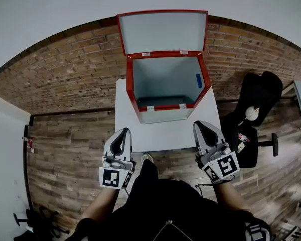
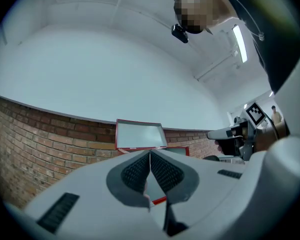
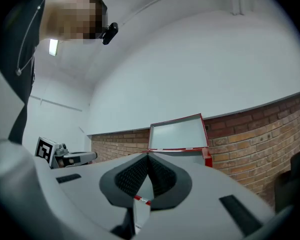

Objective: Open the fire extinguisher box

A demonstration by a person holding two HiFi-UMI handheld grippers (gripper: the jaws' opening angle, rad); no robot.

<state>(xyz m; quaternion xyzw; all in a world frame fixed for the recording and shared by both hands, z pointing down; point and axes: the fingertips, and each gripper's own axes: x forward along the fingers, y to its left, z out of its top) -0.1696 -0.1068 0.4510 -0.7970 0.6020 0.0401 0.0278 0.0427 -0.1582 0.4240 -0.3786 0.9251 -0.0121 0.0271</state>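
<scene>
Brick wall (image 1: 65, 79): runs behind the table, with a plain pale wall above it.
Wood floor (image 1: 65, 149): dark planks on both sides of the table.
White table (image 1: 160, 134): stands against the brick wall and carries the box on its far half; the near strip of its top lies just ahead of both grippers.
Fire extinguisher box (image 1: 130, 92): red-framed, sitting on the table against the wall, already open, its pale inner walls showing from above.
Box lid (image 1: 163, 31): swung up from the far edge and standing upright in front of the wall, its pale inside facing the person; both gripper views show it beyond the jaw tips.
Black chair (image 1: 256, 104): on the floor to the right of the table, apart from it.
Left gripper (image 1: 123, 132): held over the table's near left edge, pointing toward the box and well short of it. In the left gripper view (image 2: 150, 156) the two ribbed pads meet at the tips. The jaws are fully closed with nothing between them and touch neither box nor table.
Right gripper (image 1: 200, 125): over the table's near right edge, also short of the box. In the right gripper view (image 3: 147, 156) the pads are pressed together, closed on nothing.
Marker cubes (image 1: 113, 177): one at the rear of each gripper, toward the person.
Blue patch (image 1: 198, 80): on the box's right inner wall; what it is cannot be told.
</scene>
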